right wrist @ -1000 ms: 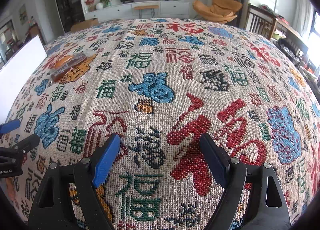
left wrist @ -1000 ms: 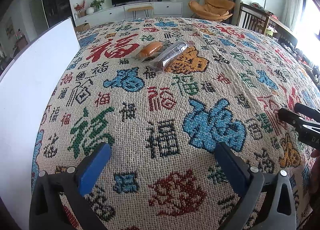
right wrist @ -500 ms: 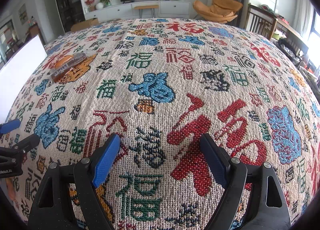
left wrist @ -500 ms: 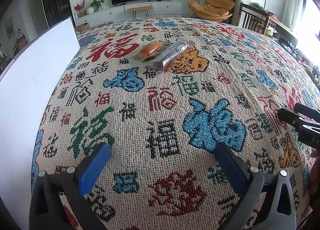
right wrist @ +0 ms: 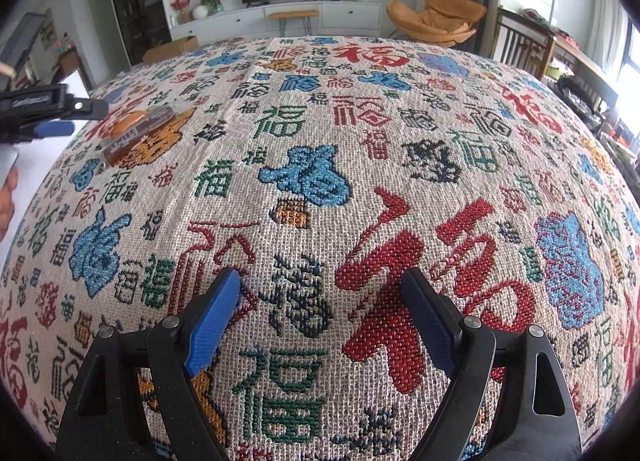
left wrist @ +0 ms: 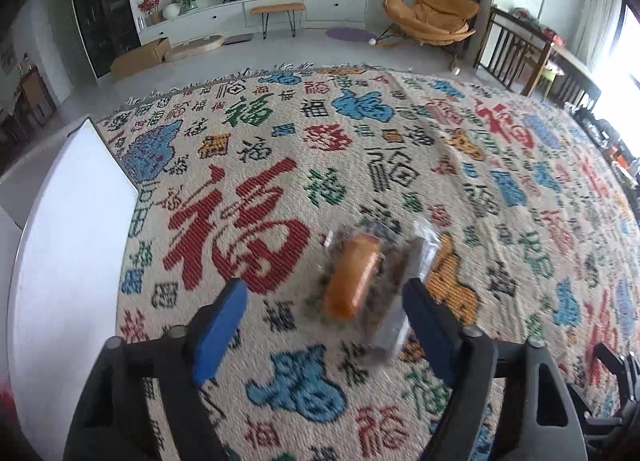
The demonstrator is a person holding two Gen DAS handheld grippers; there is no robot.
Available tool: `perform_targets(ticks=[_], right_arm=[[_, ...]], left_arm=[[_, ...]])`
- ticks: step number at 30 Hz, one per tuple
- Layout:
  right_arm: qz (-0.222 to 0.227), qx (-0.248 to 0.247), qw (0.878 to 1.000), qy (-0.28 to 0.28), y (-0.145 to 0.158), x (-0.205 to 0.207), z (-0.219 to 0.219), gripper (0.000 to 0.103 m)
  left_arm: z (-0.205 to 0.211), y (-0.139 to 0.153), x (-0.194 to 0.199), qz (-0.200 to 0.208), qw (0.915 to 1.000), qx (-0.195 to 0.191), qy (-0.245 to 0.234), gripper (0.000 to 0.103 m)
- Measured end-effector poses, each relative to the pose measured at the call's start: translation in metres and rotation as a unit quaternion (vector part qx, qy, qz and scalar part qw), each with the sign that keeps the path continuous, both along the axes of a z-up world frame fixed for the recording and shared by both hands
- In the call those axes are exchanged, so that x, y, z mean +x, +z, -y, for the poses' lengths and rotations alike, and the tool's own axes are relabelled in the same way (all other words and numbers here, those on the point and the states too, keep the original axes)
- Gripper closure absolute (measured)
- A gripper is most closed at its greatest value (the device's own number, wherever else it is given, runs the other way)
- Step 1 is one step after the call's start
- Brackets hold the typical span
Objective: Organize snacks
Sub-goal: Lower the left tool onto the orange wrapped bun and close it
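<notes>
Lying on the woven cream cloth patterned with red, blue and green characters (left wrist: 360, 165), the clear plastic snack packets with an orange sausage-shaped piece inside (left wrist: 352, 281) sit over an orange character beside a large red one. In the left wrist view they are blurred and lie between and just ahead of the blue-padded fingers of the left tongs (left wrist: 324, 305). Those tongs have just been closing, yet a gap shows on both sides of the packets, so the pads do not press on them. From the right wrist view the same packets (right wrist: 136, 129) appear far off to the left, with the left tongs (right wrist: 68, 117) just beside them. A flat white board (left wrist: 68, 261) lies along the cloth's left edge. The right tongs (right wrist: 320, 309) hang open over bare cloth, well apart from the packets, with nothing between the fingers.
</notes>
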State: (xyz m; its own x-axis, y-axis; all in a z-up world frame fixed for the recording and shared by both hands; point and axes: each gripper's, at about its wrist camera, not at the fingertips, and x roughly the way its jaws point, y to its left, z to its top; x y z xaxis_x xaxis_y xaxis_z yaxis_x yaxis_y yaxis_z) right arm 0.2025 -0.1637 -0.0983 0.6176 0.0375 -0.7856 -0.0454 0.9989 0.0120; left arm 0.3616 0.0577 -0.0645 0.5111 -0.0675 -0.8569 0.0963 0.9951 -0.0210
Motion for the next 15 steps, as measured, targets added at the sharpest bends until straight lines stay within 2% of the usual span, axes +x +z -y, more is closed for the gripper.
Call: perform_targets(ticks=[1,4,7,9,13,14,15], right_arm=[[0.000,0.000,1.000,0.000,0.000,0.000,0.000,0.017],[0.000,0.000,1.000,0.000,0.000,0.000,0.000,0.016],[-0.001,-0.002,1.000,0.002,-0.001,0.000,-0.001,0.016],[-0.001,-0.002,1.000,0.003,-0.001,0.001,-0.001,0.015],[-0.001,-0.002,1.000,0.003,-0.001,0.001,-0.002,0.015],[-0.001,-0.002,1.000,0.003,-0.001,0.001,-0.001,0.015],[-0.001,-0.002,1.000,0.003,-0.001,0.001,-0.002,0.015]], left_arm=[[-0.003,-0.003,0.009,-0.011,0.9999,-0.008,0.004,0.044],[-0.008,-0.015,0.023,-0.033,0.9980,-0.053,-0.007,0.050],[0.004,-0.028,0.025,-0.038,0.9977,-0.034,-0.046,0.051],[0.013,-0.031,0.021,-0.019,0.9975,-0.011,-0.068,0.050],[0.022,-0.033,0.022,-0.010,0.9969,0.005,-0.078,0.043],[0.023,-0.033,0.020,-0.009,0.9970,0.008,-0.076,0.044],[0.023,-0.031,0.018,-0.007,0.9972,0.008,-0.075,0.053]])
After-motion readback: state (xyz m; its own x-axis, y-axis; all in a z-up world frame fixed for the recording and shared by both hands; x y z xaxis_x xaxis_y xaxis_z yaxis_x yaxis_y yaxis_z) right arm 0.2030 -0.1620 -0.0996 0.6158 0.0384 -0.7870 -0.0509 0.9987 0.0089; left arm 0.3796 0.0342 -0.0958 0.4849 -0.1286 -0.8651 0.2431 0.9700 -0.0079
